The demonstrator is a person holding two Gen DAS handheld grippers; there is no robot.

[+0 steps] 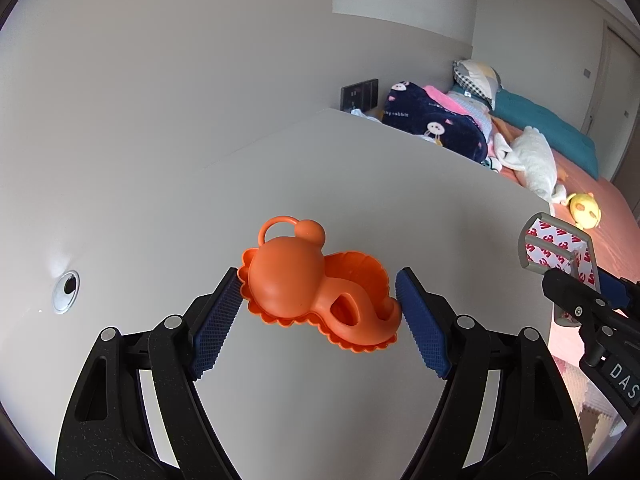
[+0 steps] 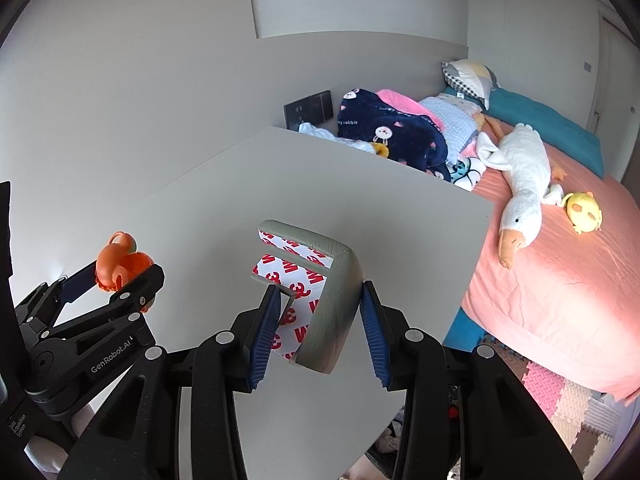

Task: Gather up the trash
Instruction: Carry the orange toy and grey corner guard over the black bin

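Carrying trash above the surface (image 1: 360,168): left hand-held gripper (image 1: 320,300) clamps the orange silicone piece (image 1: 304,284), long axis spanning its pads; right hand-held gripper (image 2: 318,312) grasps the grey corner guard (image 2: 332,280), pointing ahead.

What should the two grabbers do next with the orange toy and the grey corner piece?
Probably carry both off to wherever the trash goes. The left gripper holds the orange rubber toy and the right gripper the grey foam corner guard above the white table; no bin shows.
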